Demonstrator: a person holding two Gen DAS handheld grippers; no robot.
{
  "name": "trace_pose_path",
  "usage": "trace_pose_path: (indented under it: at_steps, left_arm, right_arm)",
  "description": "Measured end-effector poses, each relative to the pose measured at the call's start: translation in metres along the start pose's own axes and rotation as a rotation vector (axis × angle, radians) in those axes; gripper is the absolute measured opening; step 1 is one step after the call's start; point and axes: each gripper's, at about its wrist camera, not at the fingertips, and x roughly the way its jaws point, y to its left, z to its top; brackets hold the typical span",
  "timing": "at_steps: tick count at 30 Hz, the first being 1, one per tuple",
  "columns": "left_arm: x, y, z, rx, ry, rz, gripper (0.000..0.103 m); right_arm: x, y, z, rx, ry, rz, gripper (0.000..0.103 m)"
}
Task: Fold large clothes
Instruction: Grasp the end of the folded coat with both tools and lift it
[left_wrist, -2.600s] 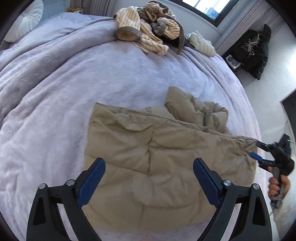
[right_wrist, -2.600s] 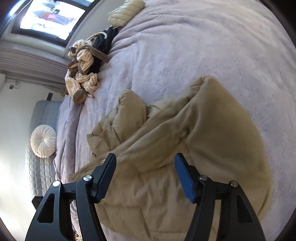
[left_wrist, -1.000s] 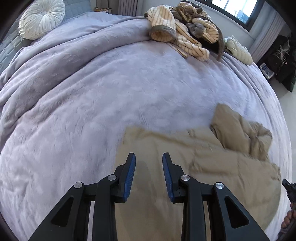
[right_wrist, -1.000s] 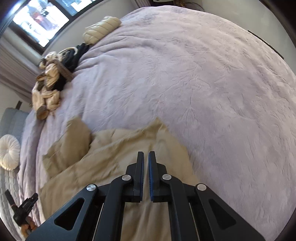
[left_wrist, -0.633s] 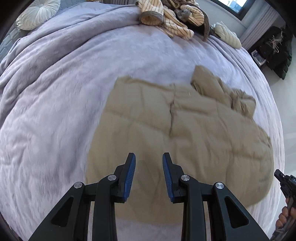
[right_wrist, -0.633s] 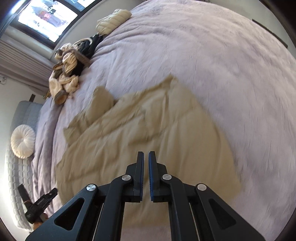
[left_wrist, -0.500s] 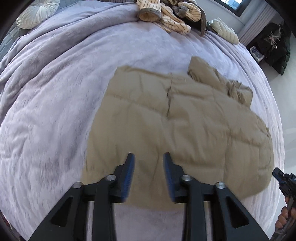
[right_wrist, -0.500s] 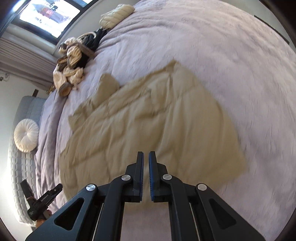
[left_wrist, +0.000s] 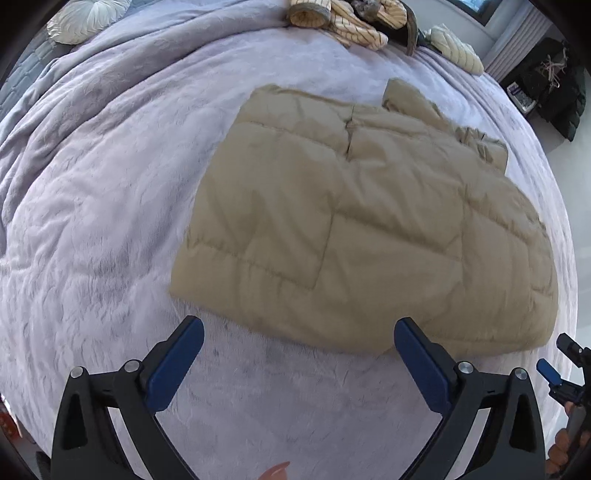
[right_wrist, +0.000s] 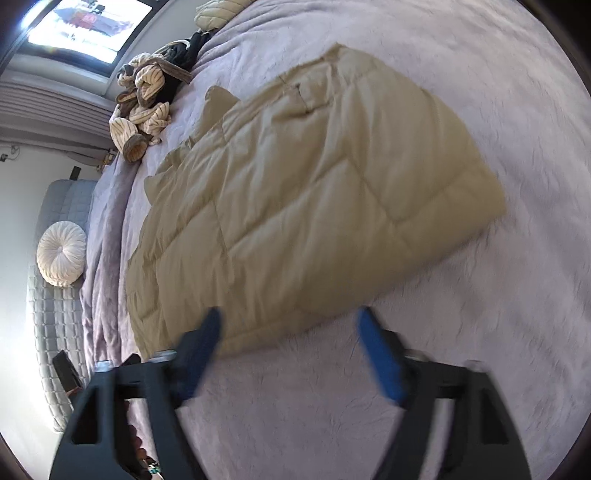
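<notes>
Tan quilted jacket lies folded flat on the lavender bed, a bunched part at its far right edge. Left tool hovers over bare bedding just near of the jacket's near edge, its blue pads spread wide apart, holding and touching nothing. Right tool is blurred, its pads likewise far apart and empty, just short of the jacket's near hem. Striped clothes sit heaped at the bed's far side; a round white cushion rests far left by the headboard.
</notes>
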Motion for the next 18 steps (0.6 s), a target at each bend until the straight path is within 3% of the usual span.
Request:
trace_pose_path:
  at_steps: [2, 4, 13, 18]
  left_arm:
    - [0.003, -0.001, -0.002, 0.003, 0.011, 0.006, 0.103]
    - [0.004, 0.000, -0.005, 0.008, 0.016, 0.009, 0.103]
    - [0.012, 0.003, -0.011, 0.012, 0.028, 0.045, 0.103]
    - [0.022, 0.009, -0.013, -0.002, 0.052, 0.010, 0.103]
  right_arm:
    - [0.002, -0.005, -0.005, 0.019, 0.006, 0.006, 0.089]
    - [0.006, -0.010, -0.010, 0.046, 0.019, 0.015, 0.103]
    - [0.015, -0.027, -0.022, 0.134, 0.048, 0.069, 0.103]
    - [0.023, -0.045, -0.023, 0.221, 0.095, 0.121, 0.103]
